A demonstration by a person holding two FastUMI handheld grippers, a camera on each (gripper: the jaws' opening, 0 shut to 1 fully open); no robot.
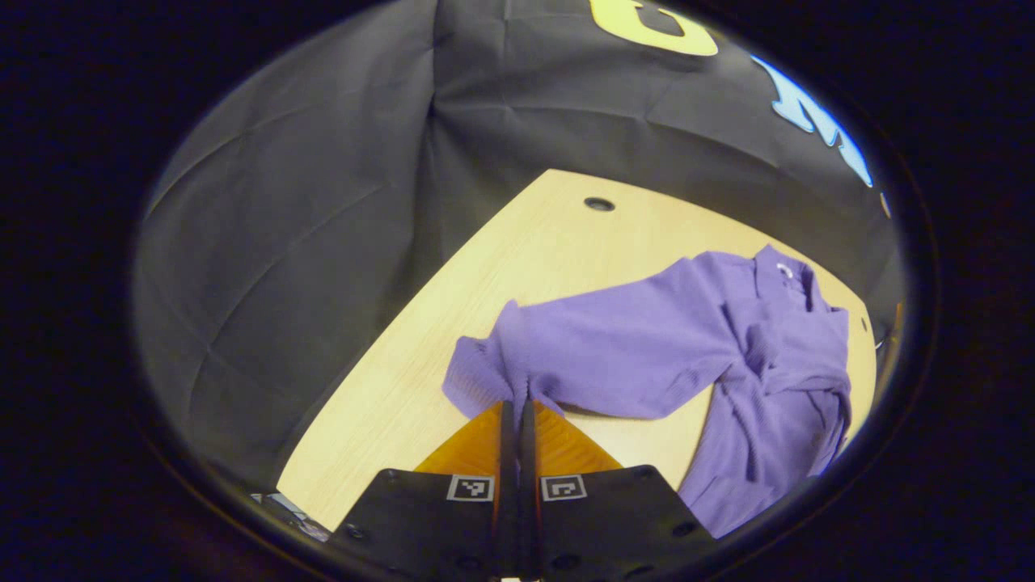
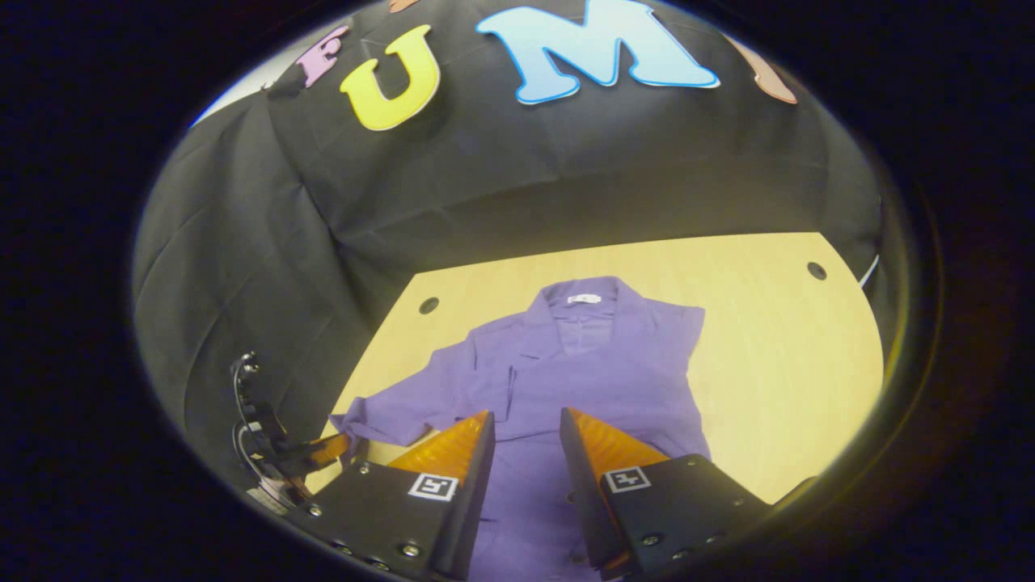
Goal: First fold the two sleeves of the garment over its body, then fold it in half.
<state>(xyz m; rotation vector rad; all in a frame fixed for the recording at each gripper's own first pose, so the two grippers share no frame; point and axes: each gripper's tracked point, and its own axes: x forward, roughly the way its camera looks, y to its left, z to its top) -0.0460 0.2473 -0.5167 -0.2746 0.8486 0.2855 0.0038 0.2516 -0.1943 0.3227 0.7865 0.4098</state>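
In the left gripper view we see the left gripper (image 1: 517, 408) with its two fingers pressed together on the cuff of a sleeve (image 1: 602, 356) of the purple shirt (image 1: 776, 364). The very tips are buried in the cloth, so we cannot make them out. The sleeve stretches from the shirt's body toward this gripper, and the cuff is bunched around the fingers. The lower part of the shirt is cut off at the edge of this view.

In the right gripper view the right gripper (image 2: 525, 424) hovers over the shirt's body (image 2: 590, 380) with its fingers apart and nothing between them. The hem is hidden under this gripper's own fingers and housing. The shirt lies flat on the table (image 2: 776, 356), collar (image 2: 582, 303) toward the wall (image 2: 517, 178). The other sleeve seems already folded in, but we cannot tell this for sure. At the far left we see the left gripper (image 2: 335, 449) small and dark, at the end of the stretched sleeve (image 2: 396, 416). Two holes show near the far corners of the table, one (image 2: 428, 305) left and one (image 2: 816, 270) right.
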